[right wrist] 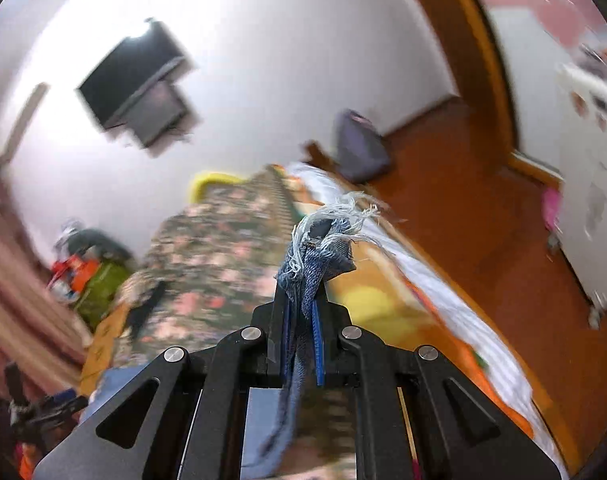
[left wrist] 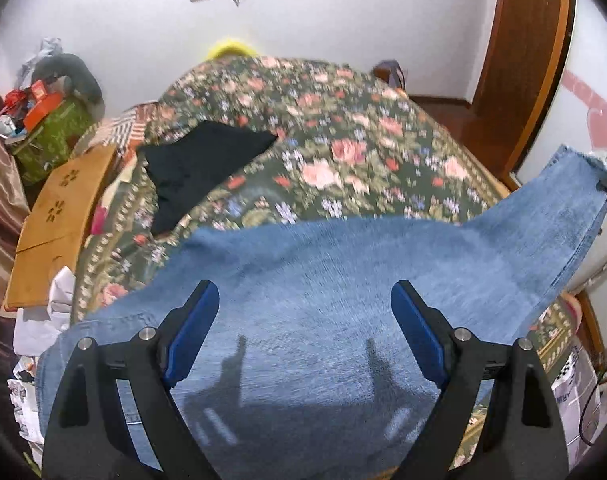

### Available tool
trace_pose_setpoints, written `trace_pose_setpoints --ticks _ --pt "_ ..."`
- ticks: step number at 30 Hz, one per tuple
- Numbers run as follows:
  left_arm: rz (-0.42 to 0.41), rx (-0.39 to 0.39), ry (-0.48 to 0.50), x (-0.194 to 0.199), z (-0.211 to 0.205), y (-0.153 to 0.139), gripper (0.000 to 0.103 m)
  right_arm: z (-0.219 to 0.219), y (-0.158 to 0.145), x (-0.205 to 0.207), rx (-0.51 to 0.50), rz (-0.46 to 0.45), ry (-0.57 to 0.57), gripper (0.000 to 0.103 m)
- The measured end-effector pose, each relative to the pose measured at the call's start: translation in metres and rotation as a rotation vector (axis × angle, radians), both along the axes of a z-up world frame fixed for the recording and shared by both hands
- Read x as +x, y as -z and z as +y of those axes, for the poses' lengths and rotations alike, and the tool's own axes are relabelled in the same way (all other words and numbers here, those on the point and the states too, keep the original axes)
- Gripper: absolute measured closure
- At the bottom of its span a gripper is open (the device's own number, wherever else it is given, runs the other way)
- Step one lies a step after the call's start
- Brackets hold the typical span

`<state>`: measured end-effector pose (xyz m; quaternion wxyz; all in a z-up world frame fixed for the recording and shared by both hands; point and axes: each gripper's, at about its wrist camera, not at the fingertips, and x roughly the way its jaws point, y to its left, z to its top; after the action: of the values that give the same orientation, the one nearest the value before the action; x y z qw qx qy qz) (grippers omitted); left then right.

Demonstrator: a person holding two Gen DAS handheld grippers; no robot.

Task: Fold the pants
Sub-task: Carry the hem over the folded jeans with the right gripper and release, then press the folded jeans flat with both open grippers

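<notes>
We are folding the blue jeans (left wrist: pixel 303 280). They lie spread on the flowery bed cover (left wrist: pixel 343 140), and they fill the lower half of the left wrist picture.

Our right claw (right wrist: pixel 303 284) is pinched tight on the frayed end of one jeans leg (right wrist: pixel 323 248). White threads stick out past its tips in the middle of the right wrist picture. In the left wrist picture we see that same leg end lifted up at the right edge (left wrist: pixel 575 176).

Our left claw (left wrist: pixel 303 320) is wide open. It holds nothing. It hangs over the middle of the jeans at the bottom of the frame, and its shadow falls on the cloth.

To do this step well, we think we should keep the right pinch tight, so the leg end does not slip out. We should carry the leg end over the jeans in a smooth line and lay it flat, edge on edge. The left claw could press the cloth down or take another edge, so the jeans do not slide or bunch up.

Other things are near. A black cloth (left wrist: pixel 199 168) lies on the bed, in the middle left of the left wrist picture, near the jeans but not touching them. We should not drag the jeans onto it. A wooden board (left wrist: pixel 59 216) and a green box (left wrist: pixel 51 136) full of things are at the left edge, off the bed. A bag (right wrist: pixel 359 148) sits on the floor at upper middle in the right wrist picture. It is well away from us.
</notes>
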<state>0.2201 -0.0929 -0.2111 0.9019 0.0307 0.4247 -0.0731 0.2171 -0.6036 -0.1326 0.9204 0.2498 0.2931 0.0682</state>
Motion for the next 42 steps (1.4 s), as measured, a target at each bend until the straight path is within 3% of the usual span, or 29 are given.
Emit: trace_pose_setpoints --ticks 6,11,17,24,28,29,32,35,38,40,42 --pt "-0.067 -0.008 -0.003 -0.016 0.015 -0.021 0.014 0.077 -0.043 0.0 -0.031 -0.102 -0.211 0.095" --pt "-0.104 0.015 -0.007 -0.029 0.026 -0.027 0.014 0.149 -0.038 0.002 -0.036 -0.106 -0.393 0.095" --pt "-0.092 -0.013 -0.022 -0.037 0.046 -0.024 0.014 0.231 0.004 0.004 -0.066 -0.018 -0.598 0.095" --pt "-0.064 -0.013 -0.051 -0.041 0.068 -0.012 0.014 0.301 0.084 0.003 -0.143 0.177 -0.756 0.094" --pt "-0.032 -0.038 -0.055 -0.039 0.073 -0.003 0.014 0.308 0.102 0.0 -0.168 0.23 -0.774 0.088" --pt "-0.023 -0.045 -0.053 -0.036 0.073 -0.002 0.014 0.31 0.098 -0.002 -0.166 0.231 -0.775 0.087" --pt "-0.001 -0.07 -0.036 -0.029 0.065 0.0 0.014 0.302 0.09 0.001 -0.151 0.264 -0.787 0.068" --pt "0.006 -0.102 0.005 -0.018 0.052 -0.001 0.014 0.283 0.073 0.003 -0.161 0.22 -0.755 0.063" --pt "0.011 -0.111 0.065 -0.005 0.029 -0.003 0.027 0.258 0.055 0.008 -0.195 0.162 -0.703 0.062" --pt "0.038 -0.118 0.107 0.004 0.015 0.0 0.044 0.238 0.049 0.016 -0.228 0.14 -0.646 0.061" --pt "0.072 -0.135 0.143 0.016 -0.004 0.008 0.045 0.22 0.05 0.028 -0.257 0.152 -0.584 0.057"
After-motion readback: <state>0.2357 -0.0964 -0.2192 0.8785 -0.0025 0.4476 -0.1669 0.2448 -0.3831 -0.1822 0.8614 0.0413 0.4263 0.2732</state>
